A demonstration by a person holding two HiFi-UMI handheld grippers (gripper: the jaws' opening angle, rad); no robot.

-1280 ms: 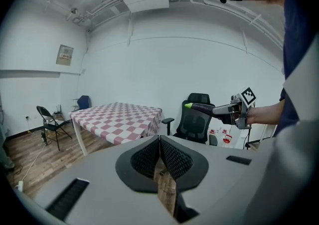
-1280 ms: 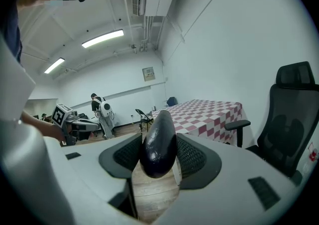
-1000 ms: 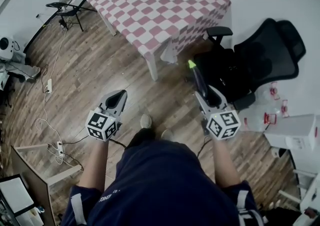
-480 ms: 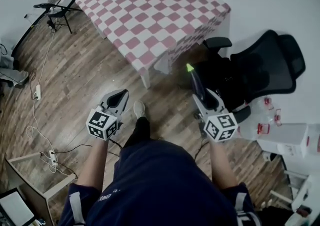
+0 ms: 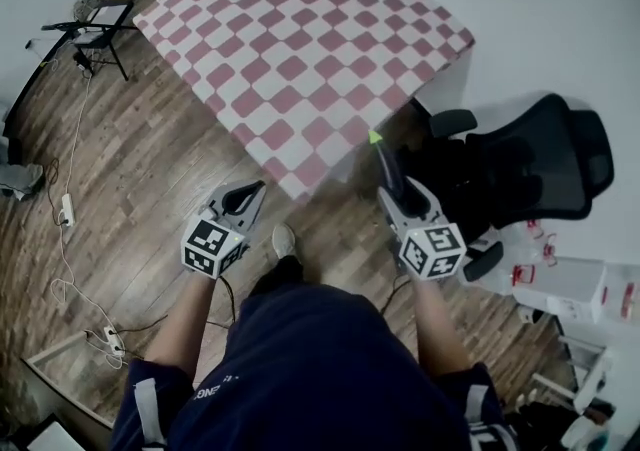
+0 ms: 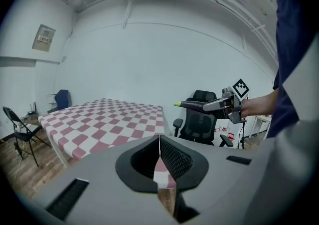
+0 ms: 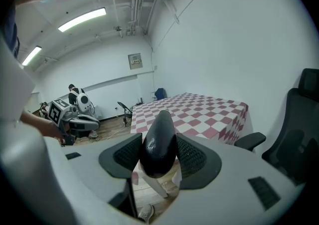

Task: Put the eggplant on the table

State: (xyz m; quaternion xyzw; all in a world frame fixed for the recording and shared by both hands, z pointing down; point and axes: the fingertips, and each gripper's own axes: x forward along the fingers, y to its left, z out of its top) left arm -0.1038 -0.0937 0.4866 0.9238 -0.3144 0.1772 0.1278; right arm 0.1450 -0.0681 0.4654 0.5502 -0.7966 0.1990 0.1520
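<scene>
Holding entry, right gripper (image 5: 397, 196): jaws set wide, pads pressed on both flanks of the eggplant (image 5: 384, 163).

Eggplant: dark purple, glossy, lying lengthwise between the jaws. Its green stem end points forward past the jaw tips. It is held in the air above the wooden floor (image 5: 140, 179), near the front edge of the bench (image 5: 300, 39) and not resting on it.

Left gripper (image 5: 251, 195): jaws closed tip to tip, nothing between them. It is carried beside the right gripper, well apart from it.

Bench: draped in a red-and-white checked cloth.

Office chair (image 5: 545, 159): black, at the bench's right side, near the right gripper.

Folding chair (image 5: 95, 34): black, on the floor left of the bench.
</scene>
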